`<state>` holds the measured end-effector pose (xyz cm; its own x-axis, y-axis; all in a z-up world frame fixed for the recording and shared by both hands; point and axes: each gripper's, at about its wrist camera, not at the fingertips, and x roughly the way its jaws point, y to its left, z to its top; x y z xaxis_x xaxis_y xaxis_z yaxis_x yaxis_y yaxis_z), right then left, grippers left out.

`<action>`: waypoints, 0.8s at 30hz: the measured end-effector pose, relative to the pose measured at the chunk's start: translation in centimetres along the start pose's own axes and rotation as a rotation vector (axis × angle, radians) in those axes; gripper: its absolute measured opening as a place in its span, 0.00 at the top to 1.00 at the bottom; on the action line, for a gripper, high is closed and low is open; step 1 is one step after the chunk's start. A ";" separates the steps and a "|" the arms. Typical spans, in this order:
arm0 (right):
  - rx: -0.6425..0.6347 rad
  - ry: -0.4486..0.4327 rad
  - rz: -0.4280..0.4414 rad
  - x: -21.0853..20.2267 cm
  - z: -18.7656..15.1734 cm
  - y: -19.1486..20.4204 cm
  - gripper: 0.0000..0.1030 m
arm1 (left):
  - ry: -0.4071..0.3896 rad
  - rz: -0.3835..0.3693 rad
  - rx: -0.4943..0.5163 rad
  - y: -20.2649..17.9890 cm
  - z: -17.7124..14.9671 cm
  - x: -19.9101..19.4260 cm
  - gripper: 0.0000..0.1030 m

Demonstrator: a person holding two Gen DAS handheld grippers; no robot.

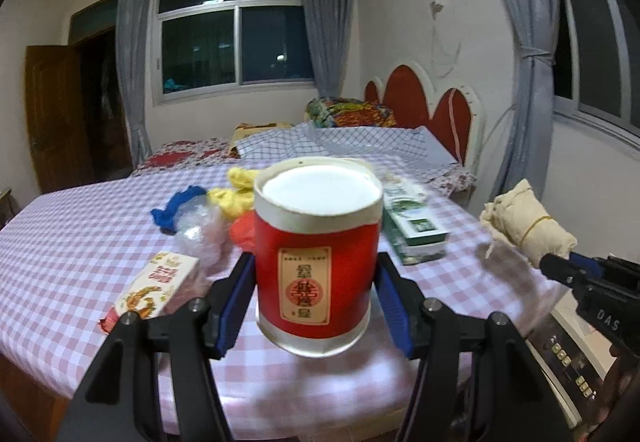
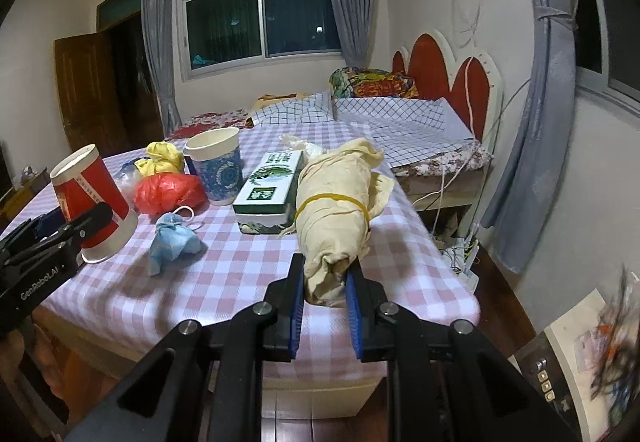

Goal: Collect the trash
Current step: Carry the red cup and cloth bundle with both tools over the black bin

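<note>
A red canister (image 1: pixel 316 254) with a white top and a label sits between the blue pads of my left gripper (image 1: pixel 316 266), which is shut on its sides. It hangs tilted just over the checked tablecloth (image 1: pixel 80 242) and shows again as the red canister (image 2: pixel 92 198) at the left. My right gripper (image 2: pixel 326 270) is shut on the near end of a cream paper bundle (image 2: pixel 336 202) tied with a yellow rubber band. That bundle (image 1: pixel 524 218) juts from the right gripper (image 1: pixel 560 266) past the table's right edge.
On the cloth lie a green box (image 2: pixel 268 190), a blue-patterned cup (image 2: pixel 218 170), a red plastic bag (image 2: pixel 168 194), a yellow bag (image 2: pixel 160 158), a blue wad (image 2: pixel 172 242) and a red-gold box (image 1: pixel 160 282). A bin with buttons (image 2: pixel 572 354) stands lower right. A bed lies behind.
</note>
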<state>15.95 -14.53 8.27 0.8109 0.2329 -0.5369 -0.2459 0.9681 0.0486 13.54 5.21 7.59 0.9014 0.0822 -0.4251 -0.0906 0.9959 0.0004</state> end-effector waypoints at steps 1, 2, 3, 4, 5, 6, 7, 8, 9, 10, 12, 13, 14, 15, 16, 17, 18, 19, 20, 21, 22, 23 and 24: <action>0.003 -0.002 -0.004 -0.3 -0.1 -0.3 0.80 | -0.002 -0.017 0.009 -0.8 0.1 -0.2 0.41; 0.009 -0.005 -0.012 -0.9 -0.3 -0.9 0.80 | -0.003 -0.029 0.014 -1.5 0.1 -0.3 0.41; 0.014 -0.007 -0.019 -1.5 -0.5 -1.5 0.80 | -0.004 -0.039 0.018 -2.0 0.1 -0.4 0.41; 0.021 -0.009 -0.025 -1.9 -0.6 -2.2 0.80 | -0.006 -0.060 0.028 -3.0 0.1 -0.6 0.41; 0.028 -0.011 -0.033 -2.5 -0.8 -2.9 0.80 | -0.007 -0.076 0.037 -3.9 0.0 -0.7 0.41; 0.036 -0.012 -0.040 -3.0 -1.0 -3.7 0.80 | -0.007 -0.087 0.043 -4.5 0.0 -0.8 0.41; 0.043 -0.012 -0.045 -3.3 -1.1 -4.3 0.80 | -0.007 -0.109 0.056 -5.8 -0.1 -0.8 0.41; 0.054 -0.011 -0.058 -3.9 -1.5 -5.4 0.80 | -0.005 -0.128 0.064 -6.7 -0.2 -0.9 0.41; 0.060 -0.011 -0.072 -4.3 -1.7 -6.2 0.80 | -0.004 -0.141 0.071 -7.4 -0.3 -1.0 0.41; 0.066 -0.010 -0.082 -4.6 -1.9 -7.0 0.80 | 0.000 -0.165 0.087 -8.9 -0.5 -0.9 0.41; 0.084 -0.002 -0.114 -5.4 -2.7 -9.4 0.80 | 0.008 -0.204 0.108 -11.0 -0.8 -0.8 0.41; 0.093 0.003 -0.128 -5.7 -3.2 -10.4 0.80 | 0.015 -0.224 0.118 -12.2 -1.1 -0.7 0.41; 0.103 0.008 -0.143 -6.0 -3.7 -11.4 0.80 | 0.021 -0.244 0.129 -13.2 -1.4 -0.6 0.41; 0.112 0.013 -0.157 -6.3 -4.2 -12.4 0.80 | 0.027 -0.264 0.141 -14.3 -1.7 -0.5 0.41; 0.122 0.019 -0.172 -6.6 -4.7 -13.5 0.80 | 0.032 -0.281 0.150 -15.2 -1.9 -0.4 0.41; 0.130 0.026 -0.186 -6.7 -5.3 -14.4 0.80 | 0.038 -0.300 0.161 -16.2 -2.2 -0.4 0.41; 0.137 0.034 -0.198 -6.8 -5.9 -15.3 0.80 | 0.048 -0.324 0.177 -17.7 -2.6 -0.3 0.41; 0.144 0.043 -0.211 -7.0 -6.5 -16.3 0.80 | 0.052 -0.341 0.186 -18.7 -2.9 -0.3 0.41; 0.151 0.051 -0.223 -7.2 -7.2 -17.3 0.80 | 0.058 -0.358 0.196 -19.6 -3.2 -0.2 0.41; 0.158 0.059 -0.231 -7.3 -7.8 -18.3 0.80 | 0.069 -0.385 0.208 -20.9 -3.7 -0.1 0.41; 0.163 0.064 -0.237 -7.4 -8.2 -19.1 0.80 | 0.080 -0.403 0.221 -22.0 -4.3 0.0 0.41; 0.172 0.078 -0.252 -7.5 -9.1 -20.4 0.80 | 0.087 -0.414 0.230 -22.8 -4.6 0.0 0.41; 0.180 0.089 -0.260 -7.5 -9.8 -21.3 0.80 | 0.100 -0.431 0.239 -23.7 -5.1 0.2 0.41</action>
<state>9.88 -37.80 3.04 0.7827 -0.0258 -0.6219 0.0675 0.9968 0.0437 13.71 -18.54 2.83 0.7894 -0.3314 -0.5167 0.3913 0.9202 0.0076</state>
